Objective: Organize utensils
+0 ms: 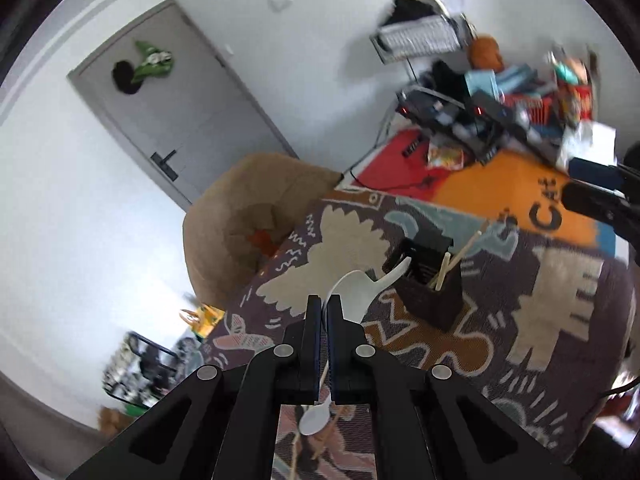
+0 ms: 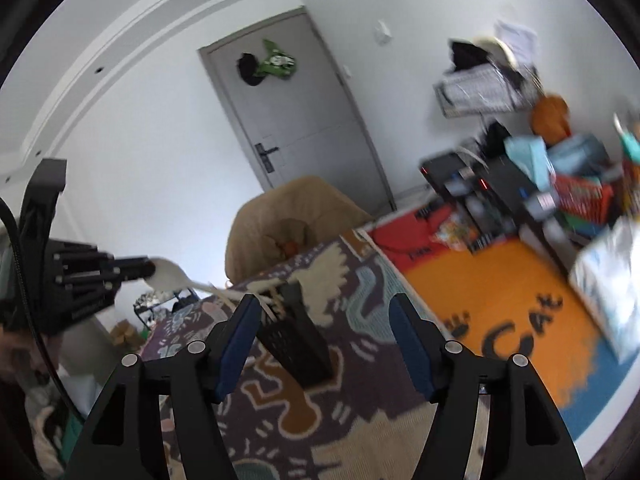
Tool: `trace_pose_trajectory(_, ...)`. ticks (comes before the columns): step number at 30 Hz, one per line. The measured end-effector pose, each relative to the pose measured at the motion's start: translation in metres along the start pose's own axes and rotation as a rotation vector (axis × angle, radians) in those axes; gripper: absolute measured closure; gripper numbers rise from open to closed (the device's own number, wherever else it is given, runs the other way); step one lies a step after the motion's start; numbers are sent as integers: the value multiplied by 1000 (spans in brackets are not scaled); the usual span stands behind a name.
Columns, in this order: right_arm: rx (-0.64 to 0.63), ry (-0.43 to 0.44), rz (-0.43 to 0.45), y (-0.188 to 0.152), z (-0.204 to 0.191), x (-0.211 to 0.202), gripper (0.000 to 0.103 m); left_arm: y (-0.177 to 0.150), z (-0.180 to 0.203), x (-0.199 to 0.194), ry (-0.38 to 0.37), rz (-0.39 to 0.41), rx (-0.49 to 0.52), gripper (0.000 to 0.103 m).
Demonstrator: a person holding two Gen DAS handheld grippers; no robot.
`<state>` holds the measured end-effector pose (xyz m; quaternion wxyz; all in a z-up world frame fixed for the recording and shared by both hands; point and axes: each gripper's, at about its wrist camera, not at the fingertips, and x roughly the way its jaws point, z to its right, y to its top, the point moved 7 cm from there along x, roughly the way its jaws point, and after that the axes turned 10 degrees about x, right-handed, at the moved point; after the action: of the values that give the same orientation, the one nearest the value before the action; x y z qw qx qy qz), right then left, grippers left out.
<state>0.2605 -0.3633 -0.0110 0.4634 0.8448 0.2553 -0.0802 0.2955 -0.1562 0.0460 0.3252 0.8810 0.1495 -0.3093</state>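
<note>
A: While the left gripper (image 1: 324, 312) is clamped shut on the big white plastic serving spoon (image 1: 354, 290), which step would you say is in hand?

B: Carrying it to the holder, I'd judge. Its fingers are pinched on the bowl end, and the handle points off toward the dark woven utensil holder (image 1: 430, 294) standing on the patterned brown tablecloth (image 1: 540, 320). A pair of pale wooden chopsticks (image 1: 456, 262) already stands in that holder.

A: And what does the next move call for?

B: Tipping the handle down into a free compartment without knocking the chopsticks. Which compartment is free I cannot tell.

A: Nearer in, anything else?

B: A small white plastic spoon (image 1: 316, 420) lies on the cloth just below the left gripper's fingers, so at least one piece is left to sort.

A: The right gripper (image 2: 324, 332)?

B: Jaws spread wide, nothing between them; it faces the holder from just beside it.

A: What does each view add?

B: The left wrist view alone shows the small spoon and the chopsticks clearly. The right wrist view shows the left gripper from the side, with the serving spoon in the air beside the holder, well clear of the cloth. Farther off, both show a tan round chair (image 2: 288, 216), an orange rug (image 2: 500, 292) and a grey door (image 2: 304, 120).
</note>
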Motion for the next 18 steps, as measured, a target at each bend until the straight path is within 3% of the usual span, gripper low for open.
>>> trace_pose_trajectory(5, 79, -10, -13, -24, 29, 1, 36, 11, 8, 18, 19, -61, 82, 101)
trace_pose_trajectory(12, 126, -15, -53, -39, 49, 14, 36, 27, 19, 32, -14, -102, 141, 101)
trace_pose_trajectory(18, 129, -5, -64, -41, 50, 17, 36, 34, 21, 40, -70, -123, 108, 100)
